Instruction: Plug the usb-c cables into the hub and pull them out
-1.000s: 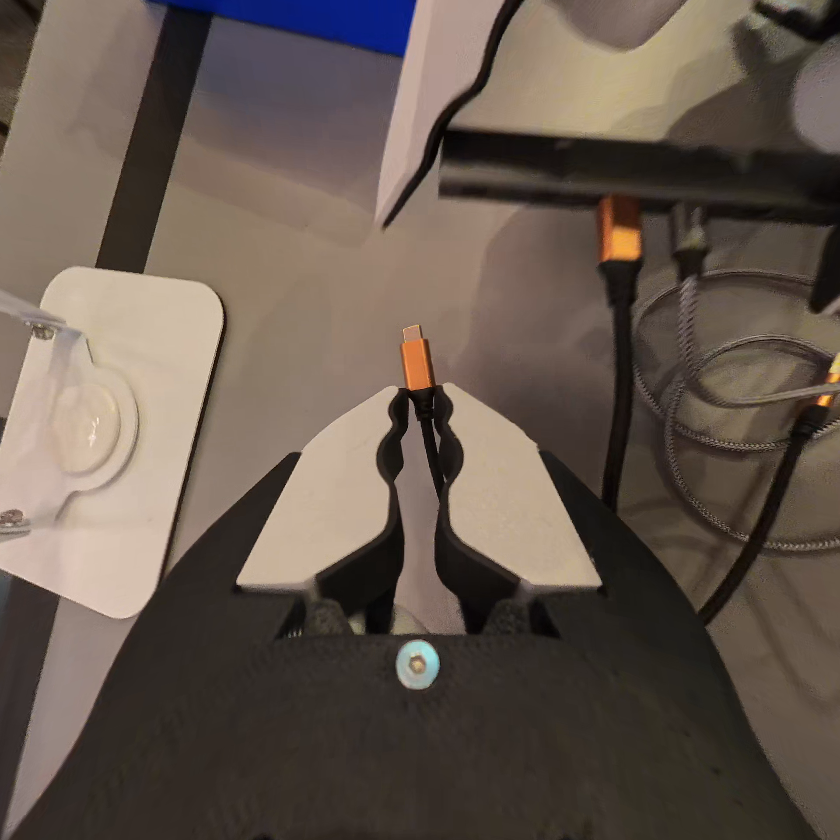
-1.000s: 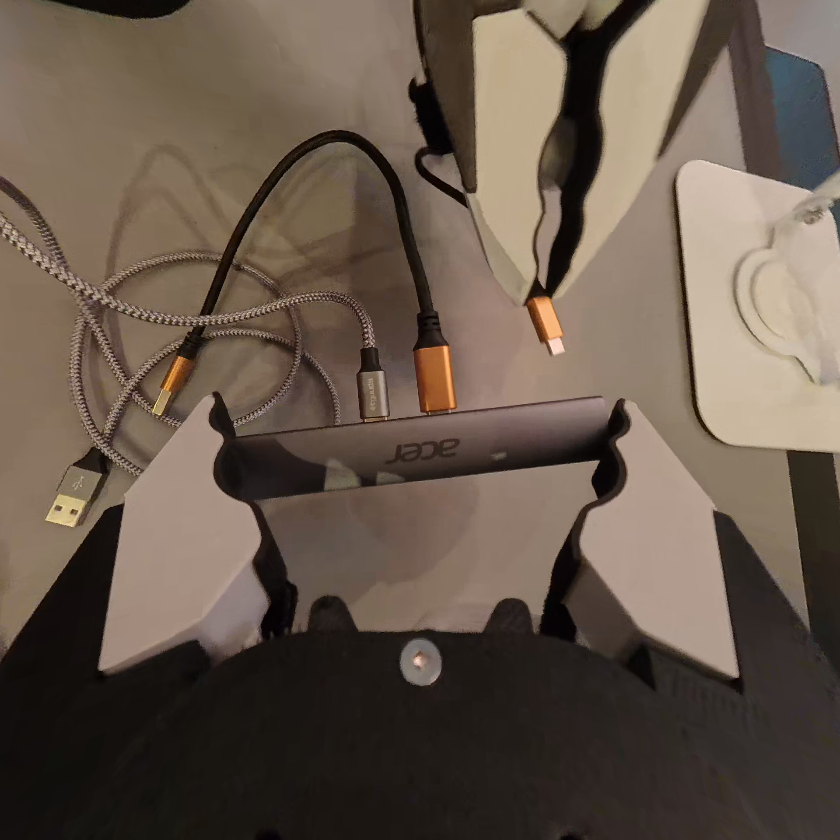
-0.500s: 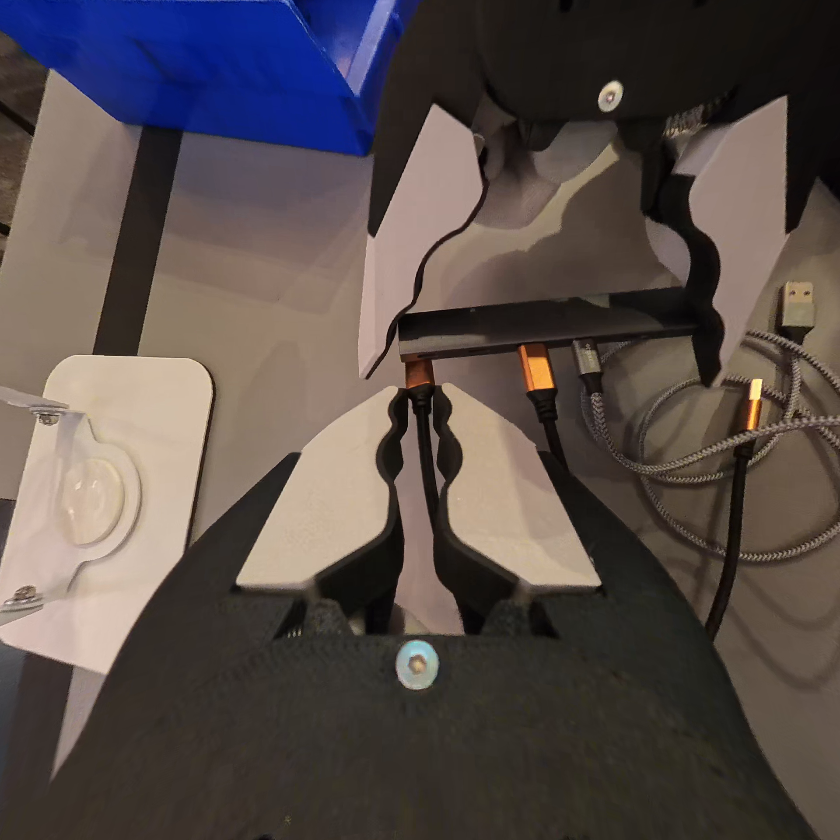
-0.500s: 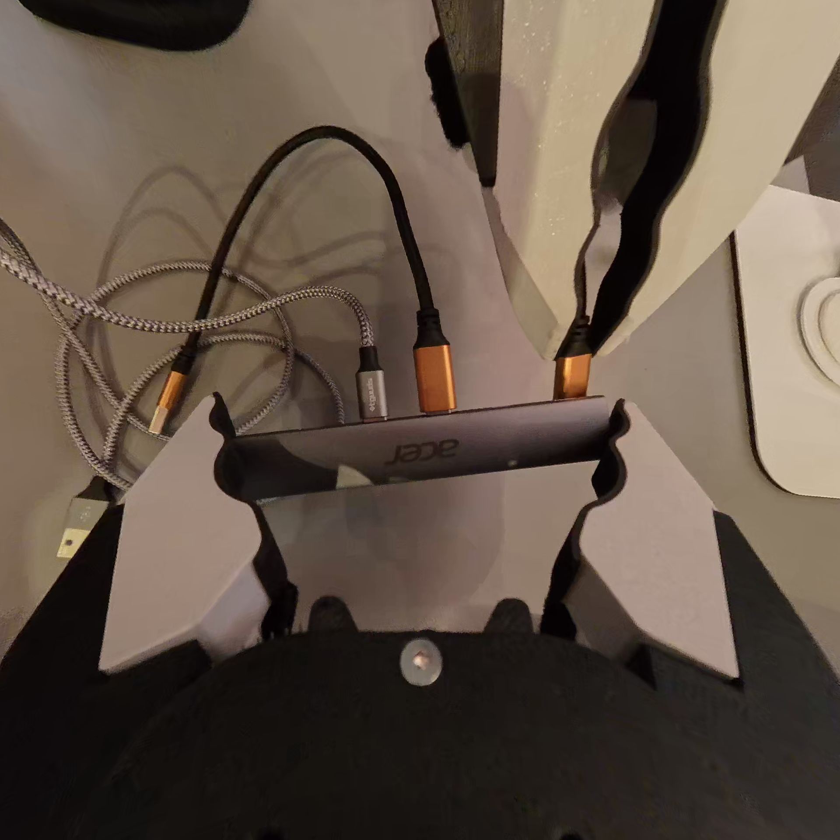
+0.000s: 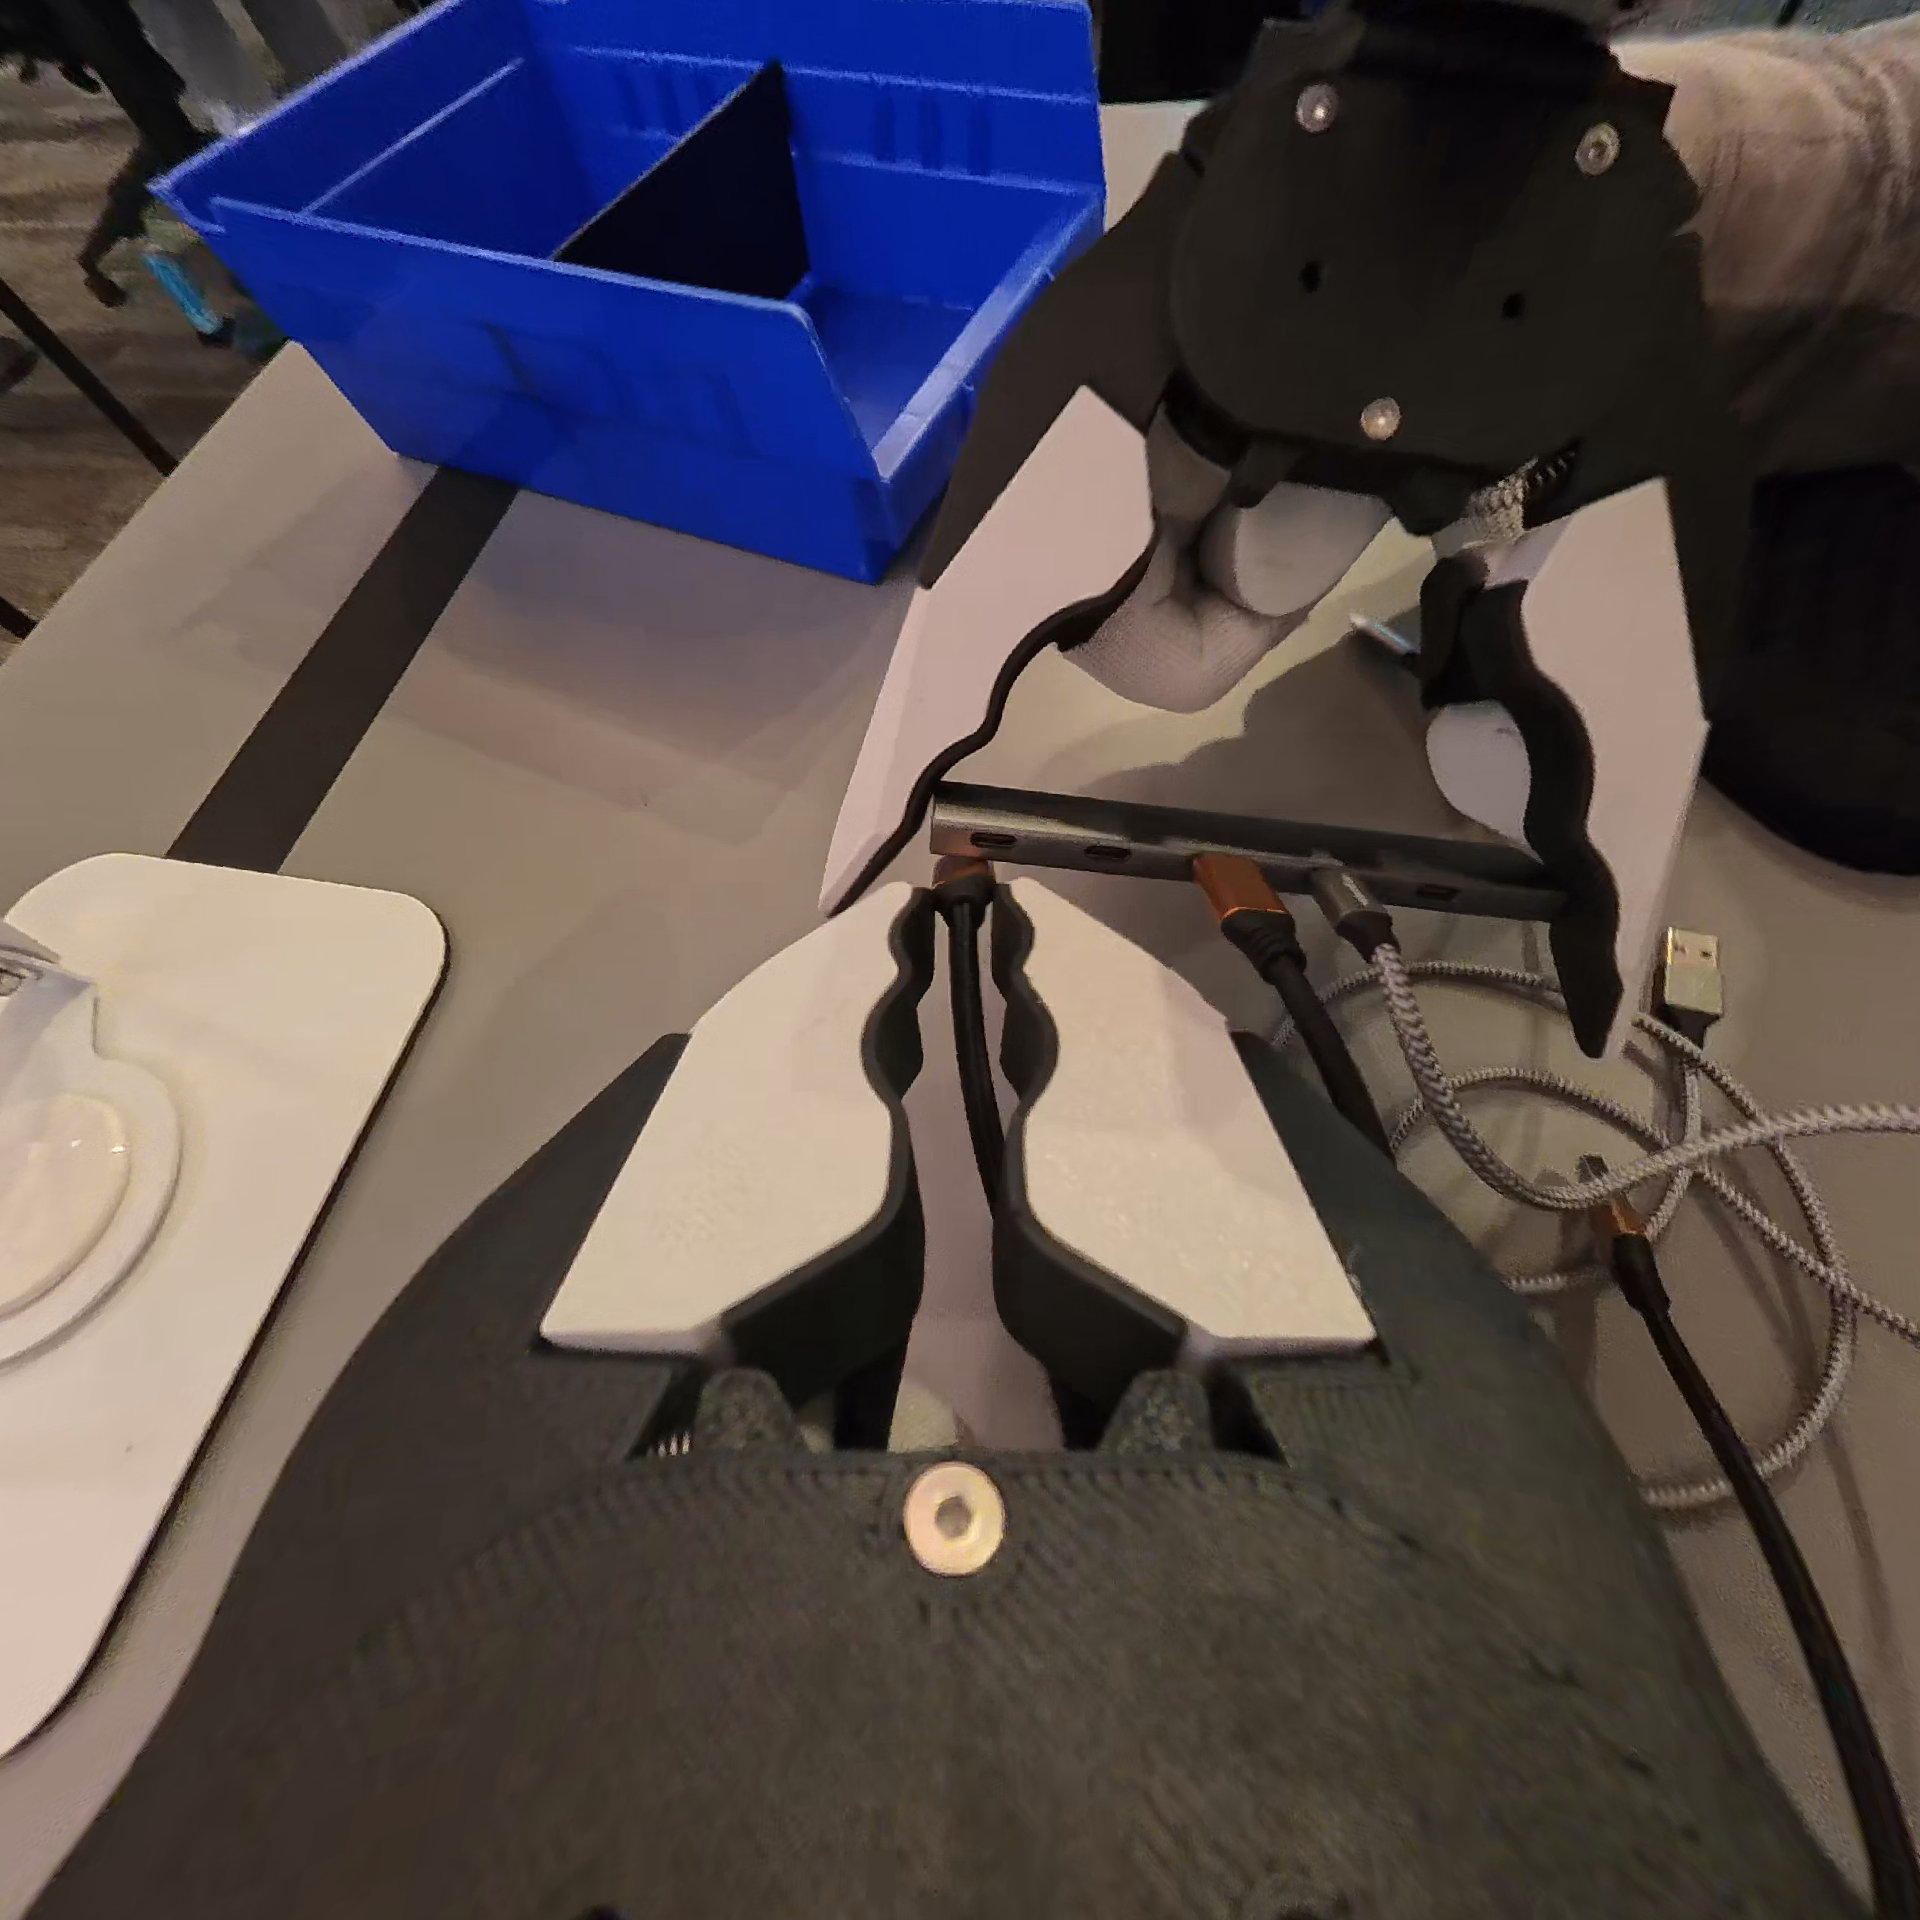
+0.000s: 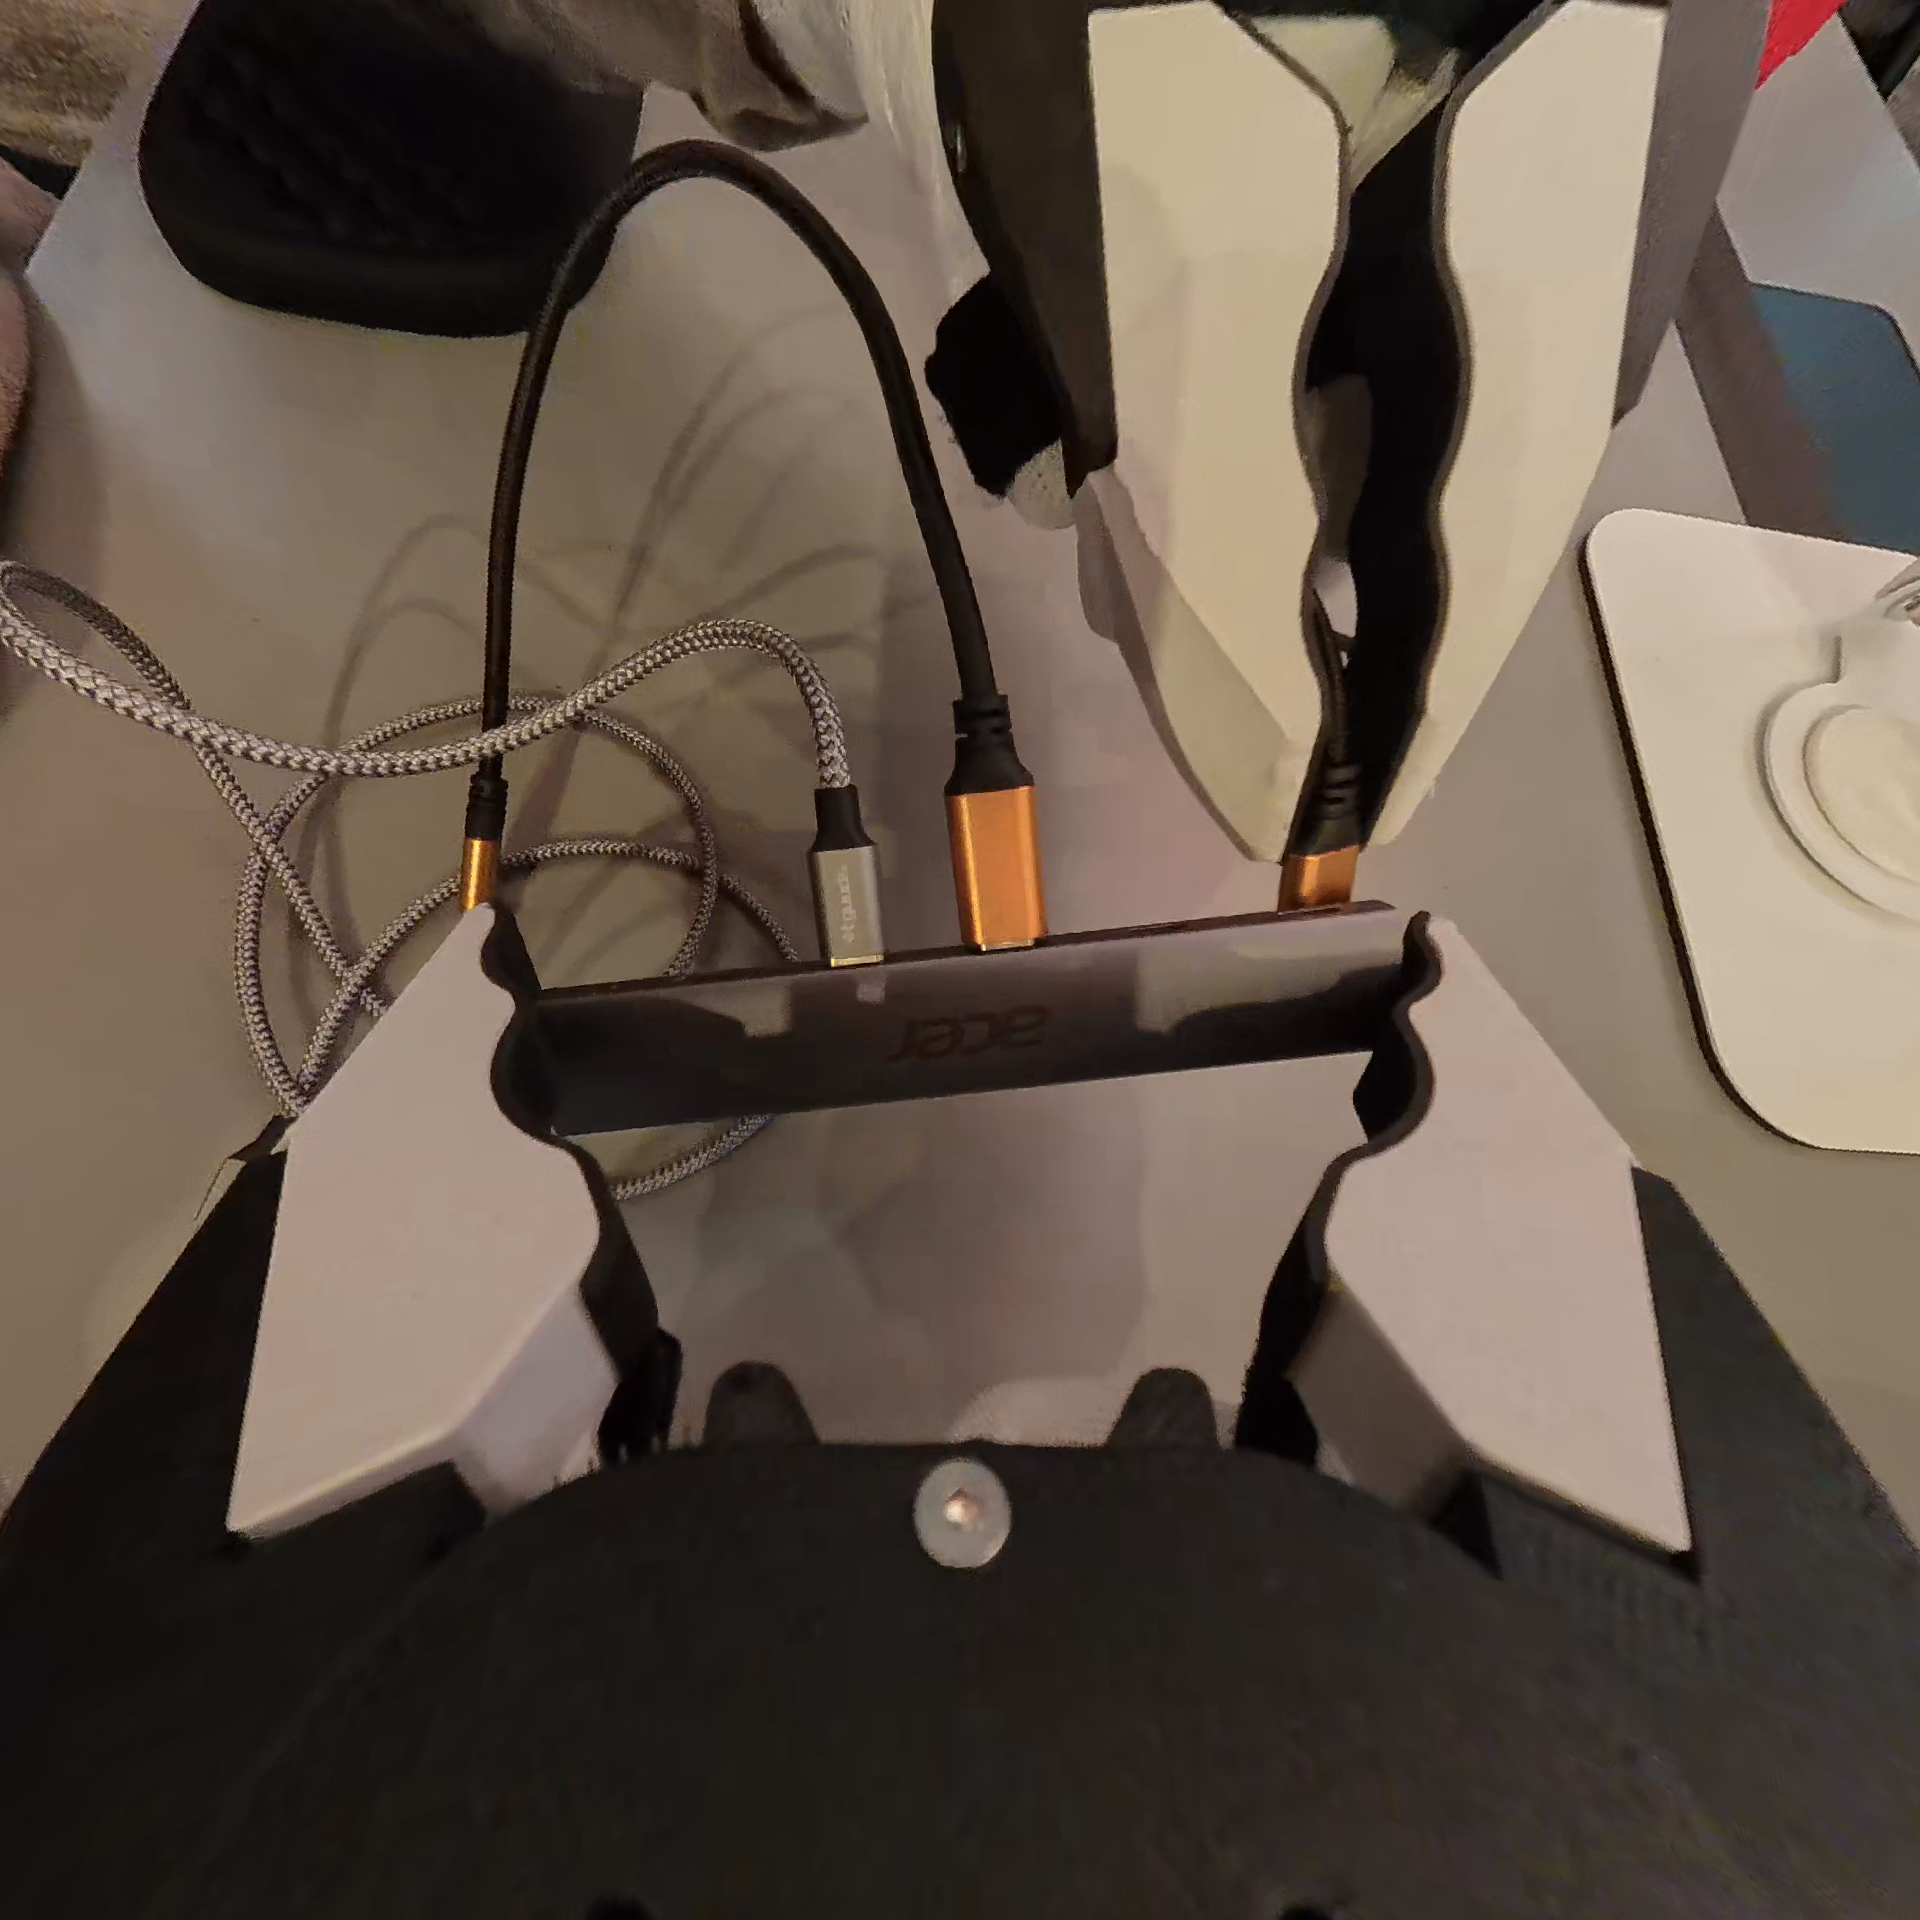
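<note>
Hidden or unclear: you cannot see the tip of the orange plug [image 5: 961,871] your left gripper [image 5: 961,902] carries; it meets the hub's end port, but how deep it sits cannot be told. In the right wrist view the fourth, loose orange-collared plug [image 6: 480,871] is partly cut off by your own finger.
Hub [image 6: 966,1023]: one, dark grey bar, spanned end to end between the widely spread jaws of your right gripper [image 6: 961,1023], lifted above the table [image 5: 644,727].
Left jaws: pressed together on the black cable [image 5: 971,1049] just behind its plug.
Plugs at hub: three — two orange, one silver [image 6: 850,906].
Cables: black ones and one grey braided [image 6: 260,727], coiled beside the hub.
USB-A plug [image 5: 1691,971]: one, lying free.
Blue bin [image 5: 623,312]: one, well behind.
White pad [image 5: 239,1039]: one, at your left, partly cut off.
</note>
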{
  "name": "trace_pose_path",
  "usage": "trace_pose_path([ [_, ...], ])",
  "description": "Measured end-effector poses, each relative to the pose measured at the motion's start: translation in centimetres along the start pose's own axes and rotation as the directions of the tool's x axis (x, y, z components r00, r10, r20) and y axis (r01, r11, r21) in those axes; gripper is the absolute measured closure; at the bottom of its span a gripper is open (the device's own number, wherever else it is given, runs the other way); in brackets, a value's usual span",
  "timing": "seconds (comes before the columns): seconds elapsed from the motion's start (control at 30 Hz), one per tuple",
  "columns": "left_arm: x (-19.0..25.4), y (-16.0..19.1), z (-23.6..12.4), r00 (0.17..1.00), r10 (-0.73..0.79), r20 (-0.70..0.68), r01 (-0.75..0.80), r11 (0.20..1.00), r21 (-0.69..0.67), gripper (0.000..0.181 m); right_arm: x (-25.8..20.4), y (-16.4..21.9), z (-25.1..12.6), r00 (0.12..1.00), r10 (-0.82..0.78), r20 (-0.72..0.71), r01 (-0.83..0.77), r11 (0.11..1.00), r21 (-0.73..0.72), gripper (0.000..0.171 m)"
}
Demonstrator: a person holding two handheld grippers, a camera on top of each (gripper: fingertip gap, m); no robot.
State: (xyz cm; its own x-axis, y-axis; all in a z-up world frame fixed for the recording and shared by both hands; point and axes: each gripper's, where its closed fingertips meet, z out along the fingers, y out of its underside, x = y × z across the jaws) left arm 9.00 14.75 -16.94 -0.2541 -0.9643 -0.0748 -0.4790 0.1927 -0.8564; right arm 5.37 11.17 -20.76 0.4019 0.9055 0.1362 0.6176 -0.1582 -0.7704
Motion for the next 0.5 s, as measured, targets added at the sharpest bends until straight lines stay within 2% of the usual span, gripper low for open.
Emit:
trace_pose_path([
  [0.17, 0.11, -0.16, -0.05, 0.997, -0.08, -0.016, 0.081, 0.994, 0.076, 0.17, 0.27, -0.53, -0.31, 1.0, 0.001, -0.015, 0.0, 1.0, 0.025, 0.017],
  [0.5, 0.21, -0.07, -0.43, 1.0, 0.02, -0.006, -0.02, 0.999, 0.028, 0.171, 0.25, -1.01, -0.92, 1.0, 0.015, 0.006, -0.015, 0.999, 0.053, 0.018],
])
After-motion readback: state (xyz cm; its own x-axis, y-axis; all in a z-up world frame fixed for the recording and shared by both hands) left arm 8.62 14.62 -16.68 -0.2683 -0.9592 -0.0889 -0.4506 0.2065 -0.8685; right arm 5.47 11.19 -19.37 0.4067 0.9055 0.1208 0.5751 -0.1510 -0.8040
